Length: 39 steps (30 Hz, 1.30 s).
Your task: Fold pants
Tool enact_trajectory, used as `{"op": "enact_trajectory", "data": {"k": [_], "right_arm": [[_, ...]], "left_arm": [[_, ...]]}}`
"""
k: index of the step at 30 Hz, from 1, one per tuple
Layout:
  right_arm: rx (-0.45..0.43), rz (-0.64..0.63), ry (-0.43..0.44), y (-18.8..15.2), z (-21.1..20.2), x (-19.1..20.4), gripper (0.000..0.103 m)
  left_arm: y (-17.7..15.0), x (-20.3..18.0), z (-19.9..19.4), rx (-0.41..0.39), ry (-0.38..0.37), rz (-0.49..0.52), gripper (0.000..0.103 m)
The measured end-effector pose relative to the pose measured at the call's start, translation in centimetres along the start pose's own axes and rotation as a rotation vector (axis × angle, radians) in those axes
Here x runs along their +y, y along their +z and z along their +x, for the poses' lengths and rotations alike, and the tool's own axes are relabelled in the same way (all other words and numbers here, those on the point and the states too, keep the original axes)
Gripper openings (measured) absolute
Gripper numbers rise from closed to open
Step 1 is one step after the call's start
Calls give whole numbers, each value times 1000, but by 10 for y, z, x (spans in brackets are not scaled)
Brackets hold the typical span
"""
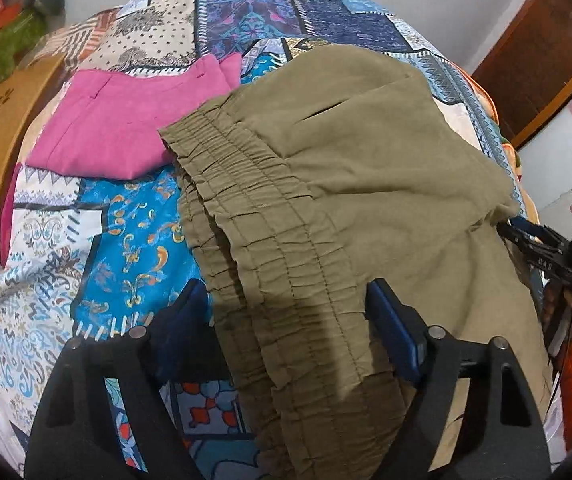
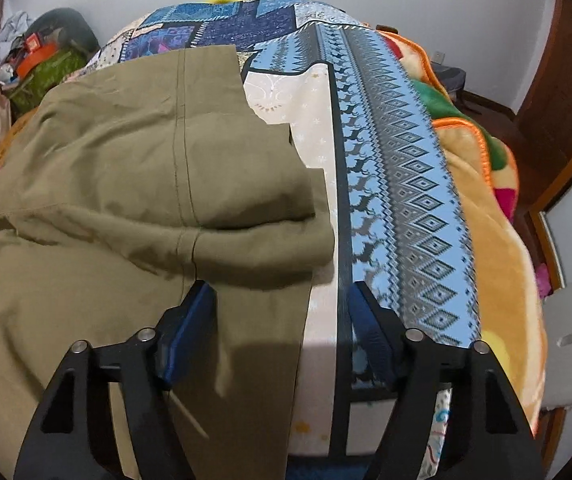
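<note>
Olive-green pants point(image 1: 366, 168) lie folded over on the patterned bedspread point(image 1: 133, 240). Their gathered elastic waistband point(image 1: 269, 240) runs toward my left gripper point(image 1: 286, 308), which is open with the waistband between its blue pads, not clamped. In the right wrist view the pants point(image 2: 125, 168) show a folded layer with a stitched seam. My right gripper point(image 2: 281, 300) is open over the pants' right edge and the bedspread point(image 2: 398, 184). The right gripper also shows in the left wrist view point(image 1: 546, 248) at the pants' far right edge.
A folded pink garment point(image 1: 125, 128) lies left of the pants. A wooden headboard point(image 1: 1, 132) borders the bed's left side. An orange-edged blanket point(image 2: 498, 216) lies on the right edge. A brown door point(image 1: 542, 64) and clutter point(image 2: 41, 56) stand beyond.
</note>
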State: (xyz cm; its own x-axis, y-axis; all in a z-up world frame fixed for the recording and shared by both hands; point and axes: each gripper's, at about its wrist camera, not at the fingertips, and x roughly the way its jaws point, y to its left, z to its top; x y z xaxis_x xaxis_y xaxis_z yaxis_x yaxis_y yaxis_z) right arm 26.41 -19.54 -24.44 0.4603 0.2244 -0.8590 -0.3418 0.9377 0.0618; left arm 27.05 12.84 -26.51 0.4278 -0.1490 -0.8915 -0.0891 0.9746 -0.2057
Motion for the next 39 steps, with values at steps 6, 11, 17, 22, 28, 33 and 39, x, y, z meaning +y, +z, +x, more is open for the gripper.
{"op": "enact_trajectory", "data": {"k": [6,11,17,22,28,33,39], "right_arm": [[-1,-10,-19,-4,-4,-4,11],[16,-32,-14,-7,-6,-2,6],[44,-33,9,-26,-17,6,3],[45,-4,16,-26,-23,5,5],[-11,2,36,-13,-50,2,42],[-91,31,51,10,-59,-4,47],[-86,21,59,33,-30,-5,47]], "left_arm": [[-2,0,-4,-10,4,31,74],[-1,0,-12,-14,46,73,61],[-4,10,-8,-8,47,47,63],[-1,11,-18,14,39,26,63],[14,15,-43,-47,56,11,64],[35,25,-36,-41,35,-35,64],[43,30,-7,27,-19,-69,64]]}}
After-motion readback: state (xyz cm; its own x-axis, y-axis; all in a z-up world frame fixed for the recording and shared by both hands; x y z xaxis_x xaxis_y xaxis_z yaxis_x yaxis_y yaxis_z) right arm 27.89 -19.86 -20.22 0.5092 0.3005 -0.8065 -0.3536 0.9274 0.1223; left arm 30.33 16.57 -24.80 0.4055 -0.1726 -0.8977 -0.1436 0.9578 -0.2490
